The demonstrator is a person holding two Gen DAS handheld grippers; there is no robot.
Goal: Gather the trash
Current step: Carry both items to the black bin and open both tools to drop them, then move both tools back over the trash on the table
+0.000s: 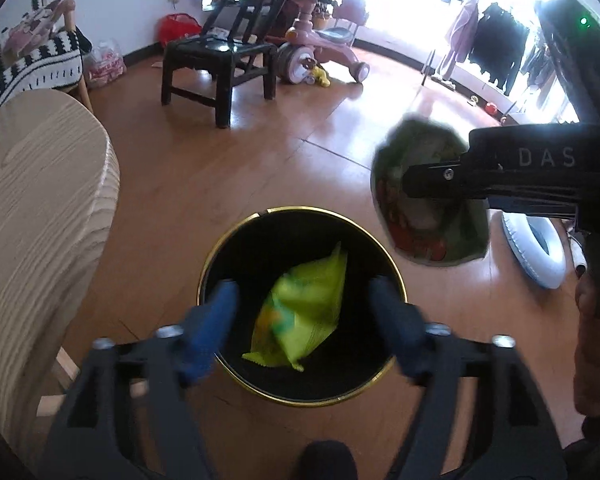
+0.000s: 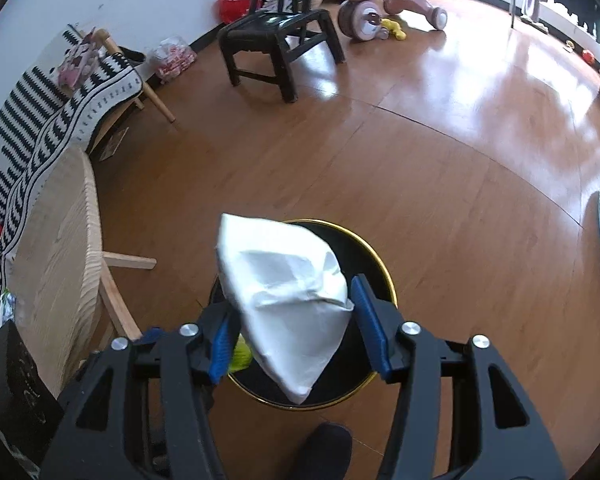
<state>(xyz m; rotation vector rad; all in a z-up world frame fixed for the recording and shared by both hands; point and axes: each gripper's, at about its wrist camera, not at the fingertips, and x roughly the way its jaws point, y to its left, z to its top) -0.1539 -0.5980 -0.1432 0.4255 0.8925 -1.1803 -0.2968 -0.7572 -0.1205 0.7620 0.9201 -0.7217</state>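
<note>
**Both grippers over the bin, right one carrying a snack bag**

So: left gripper [image 1: 304, 304] sits lower centre of the left wrist view, blue fingertips [image 1: 220, 300] spread wide, nothing between them. Directly below is the black trash bin with gold rim [image 1: 300, 212] on the wood floor [image 1: 220, 168]. A yellow-green wrapper [image 1: 304, 312] lies inside the bin, tilted against the black interior.

Right gripper [image 2: 296, 316] is clamped on a crumpled snack bag [image 2: 284, 288]; the right wrist view shows its white side, blue pads [image 2: 368, 320] pressing on both flanks. In the left wrist view the same bag shows at right of frame with its green printed side, motion-blurred, up and right of the bin rim. In the right wrist view the bag overlaps the bin opening; a bit of the yellow-green wrapper peeks out under its left edge.

Surroundings: light wood table [image 1: 40, 208] at left of frame, black chair [image 1: 228, 44] upper centre, pink tricycle [image 1: 320, 48] just right of it, white inflatable ring [image 1: 536, 252] on the floor at right.
</note>
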